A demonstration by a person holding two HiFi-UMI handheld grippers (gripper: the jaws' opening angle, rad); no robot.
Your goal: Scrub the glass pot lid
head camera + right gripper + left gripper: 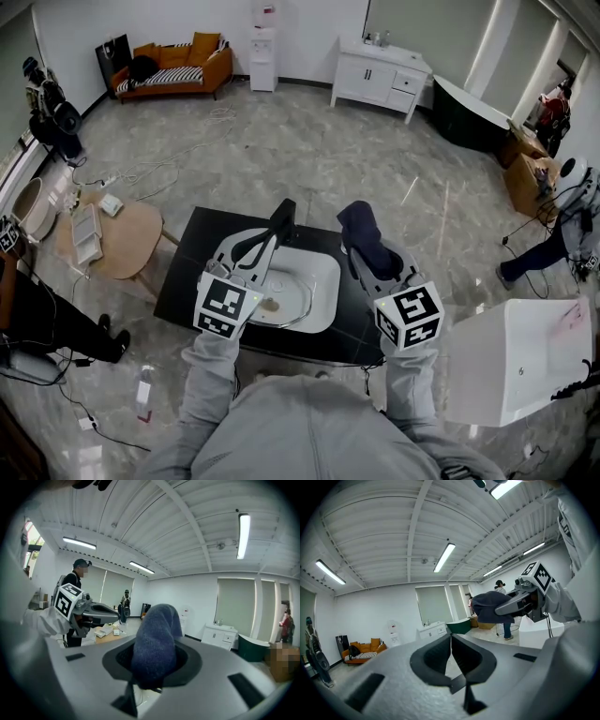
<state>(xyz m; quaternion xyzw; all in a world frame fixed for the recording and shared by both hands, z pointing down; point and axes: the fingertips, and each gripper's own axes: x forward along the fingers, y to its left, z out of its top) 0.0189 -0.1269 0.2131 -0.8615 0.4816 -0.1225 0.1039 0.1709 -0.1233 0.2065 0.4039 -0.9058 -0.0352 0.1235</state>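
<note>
The glass pot lid [286, 298] lies flat in a white basin [323, 281] on a black table [183, 272], with a brown smear near its middle. Both grippers are raised above the basin and point away from me. My left gripper [282, 210] is shut with nothing in it; its jaws [451, 641] meet edge to edge. My right gripper [360, 223] is shut on a dark blue cloth [367, 236], which bulges out over the fingertips and hides them. In the right gripper view the cloth [154, 644] fills the jaw gap. Neither gripper touches the lid.
A round wooden table [117, 246] with small items stands left of the black table. A white box-shaped unit [520, 361] stands at the right. Cables and a bottle [143, 392] lie on the floor. A seated person [37, 309] is at the far left.
</note>
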